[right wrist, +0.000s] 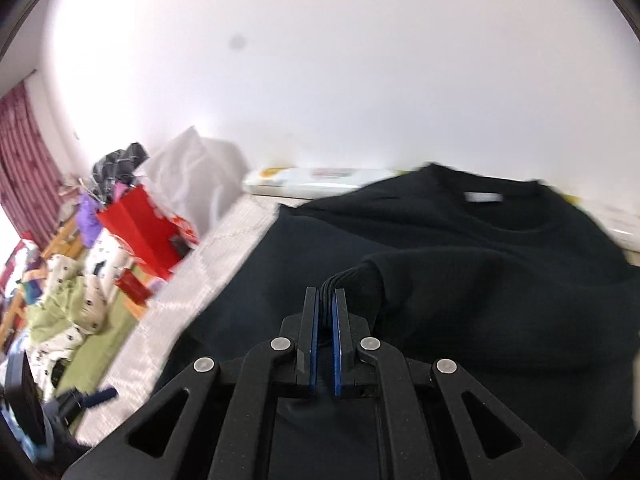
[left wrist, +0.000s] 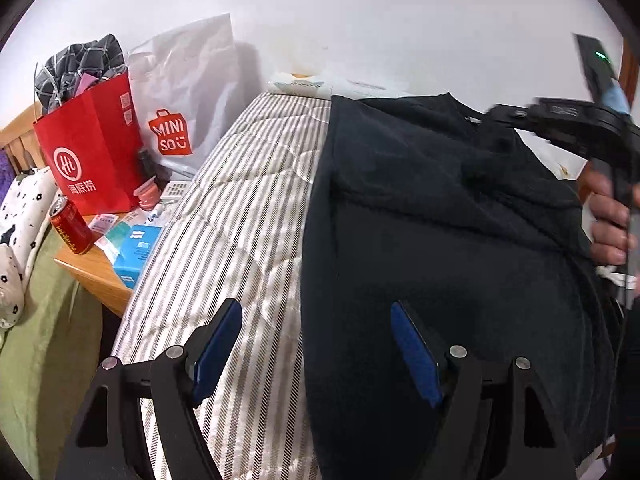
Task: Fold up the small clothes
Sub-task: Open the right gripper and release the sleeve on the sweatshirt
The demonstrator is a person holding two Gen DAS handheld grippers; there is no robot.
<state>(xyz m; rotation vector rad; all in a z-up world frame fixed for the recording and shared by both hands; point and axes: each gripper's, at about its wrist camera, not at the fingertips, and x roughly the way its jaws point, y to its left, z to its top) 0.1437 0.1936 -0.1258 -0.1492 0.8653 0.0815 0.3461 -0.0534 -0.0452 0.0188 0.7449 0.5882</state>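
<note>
A black sweater [left wrist: 440, 216] lies on the striped mattress [left wrist: 240, 208], collar toward the wall. My left gripper [left wrist: 316, 320] is open and empty, its fingers straddling the sweater's left edge near the hem. My right gripper [right wrist: 325, 300] is shut on a bunched fold of the sweater's sleeve or cuff and holds it over the body of the sweater [right wrist: 460, 248]. The right gripper's body and the hand holding it show at the right in the left wrist view [left wrist: 600, 132]. The collar label [right wrist: 482, 197] faces up.
A wooden side table [left wrist: 96, 268] left of the mattress holds a red paper bag [left wrist: 92, 152], a white Miniso bag [left wrist: 188, 92], a red can [left wrist: 72, 228] and small boxes. A green bed with a spotted pillow [left wrist: 24, 216] lies further left. White packages [right wrist: 316, 180] line the wall.
</note>
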